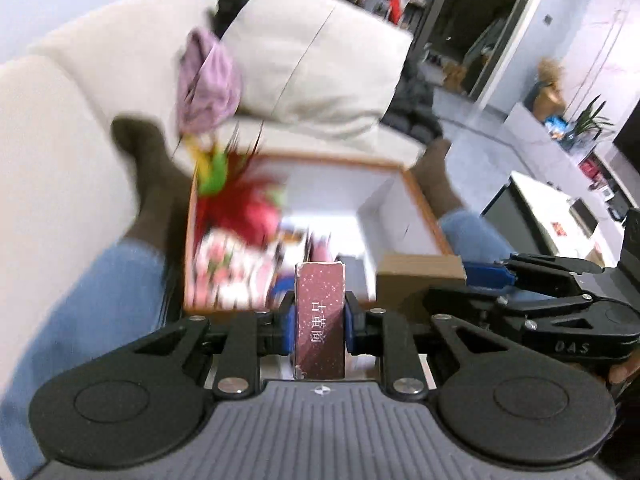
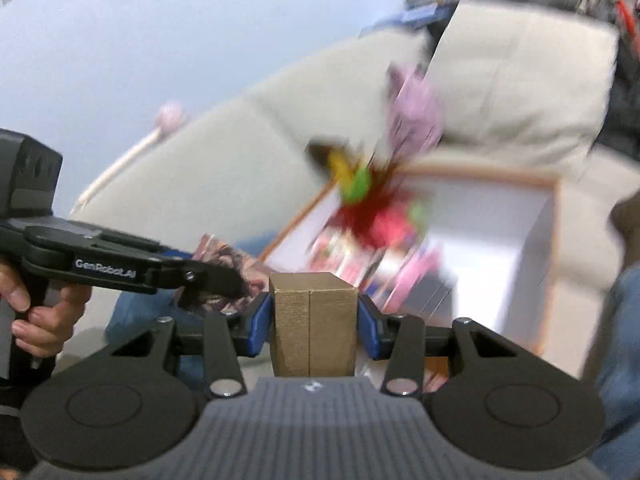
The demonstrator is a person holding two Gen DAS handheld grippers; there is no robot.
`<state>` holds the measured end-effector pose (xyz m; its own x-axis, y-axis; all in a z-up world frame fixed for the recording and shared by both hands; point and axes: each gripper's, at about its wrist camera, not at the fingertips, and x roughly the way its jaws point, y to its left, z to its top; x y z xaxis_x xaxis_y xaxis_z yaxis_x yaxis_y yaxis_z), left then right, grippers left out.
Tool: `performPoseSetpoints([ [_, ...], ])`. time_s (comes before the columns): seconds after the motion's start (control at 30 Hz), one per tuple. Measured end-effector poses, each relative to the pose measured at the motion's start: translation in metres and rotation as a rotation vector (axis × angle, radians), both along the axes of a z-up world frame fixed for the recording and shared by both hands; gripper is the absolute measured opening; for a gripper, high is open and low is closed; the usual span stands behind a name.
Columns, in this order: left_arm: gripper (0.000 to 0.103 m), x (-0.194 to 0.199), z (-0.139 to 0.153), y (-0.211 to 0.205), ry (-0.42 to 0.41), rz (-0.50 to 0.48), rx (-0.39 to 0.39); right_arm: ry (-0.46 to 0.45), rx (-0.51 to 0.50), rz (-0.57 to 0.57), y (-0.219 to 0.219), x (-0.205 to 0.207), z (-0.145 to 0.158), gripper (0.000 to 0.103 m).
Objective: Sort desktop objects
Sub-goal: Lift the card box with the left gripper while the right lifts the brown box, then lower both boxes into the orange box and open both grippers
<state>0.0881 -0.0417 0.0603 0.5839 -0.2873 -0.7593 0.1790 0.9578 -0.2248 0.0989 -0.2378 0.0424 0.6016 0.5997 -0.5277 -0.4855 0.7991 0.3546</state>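
In the left wrist view my left gripper (image 1: 320,320) is shut on a narrow maroon box (image 1: 320,312) with pale printed characters, its blue pads (image 1: 289,324) pressing both long sides. To its right, my right gripper (image 1: 464,284) clamps a brown cardboard box (image 1: 416,278). The right wrist view shows that same cardboard box (image 2: 314,320) upright between the blue pads (image 2: 260,324) of the right gripper (image 2: 314,322). The left gripper (image 2: 224,280) reaches in from the left there, held by a hand (image 2: 40,312). Both boxes hang above a white bin.
A white bin with an orange rim (image 1: 424,204) (image 2: 556,240) sits below, holding a red feathered toy (image 1: 244,204) and pink patterned packets (image 1: 228,268). A cream sofa (image 1: 320,60) with a lilac cloth (image 1: 208,84) lies behind it. A person's jeans-clad legs (image 1: 100,300) flank the bin.
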Motion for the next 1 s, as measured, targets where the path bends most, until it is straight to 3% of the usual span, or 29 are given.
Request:
performPoseSetpoints([
  [0.13, 0.025, 0.053, 0.01, -0.009, 0.007, -0.019, -0.026, 0.036, -0.042, -0.133, -0.011, 0.048, 0.002, 0.048],
  [0.33, 0.025, 0.125, -0.014, -0.035, 0.003, -0.019, 0.019, 0.154, -0.076, -0.278, -0.009, 0.126, -0.037, 0.048],
  [0.43, 0.025, 0.157, -0.039, -0.041, 0.068, -0.023, -0.003, 0.184, -0.104, -0.298, -0.003, 0.153, -0.053, 0.048],
  [0.63, 0.025, 0.2, -0.088, -0.038, 0.178, -0.011, 0.054, 0.229, -0.16, -0.304, 0.003, 0.182, -0.077, 0.048],
  [0.87, 0.025, 0.222, -0.106, -0.046, 0.227, -0.002, 0.162, 0.262, -0.192, -0.304, 0.017, 0.204, -0.096, 0.048],
  [1.0, 0.025, 0.231, -0.119, -0.039, 0.284, 0.021, 0.142, 0.326, -0.162, -0.297, 0.017, 0.209, -0.106, 0.048],
])
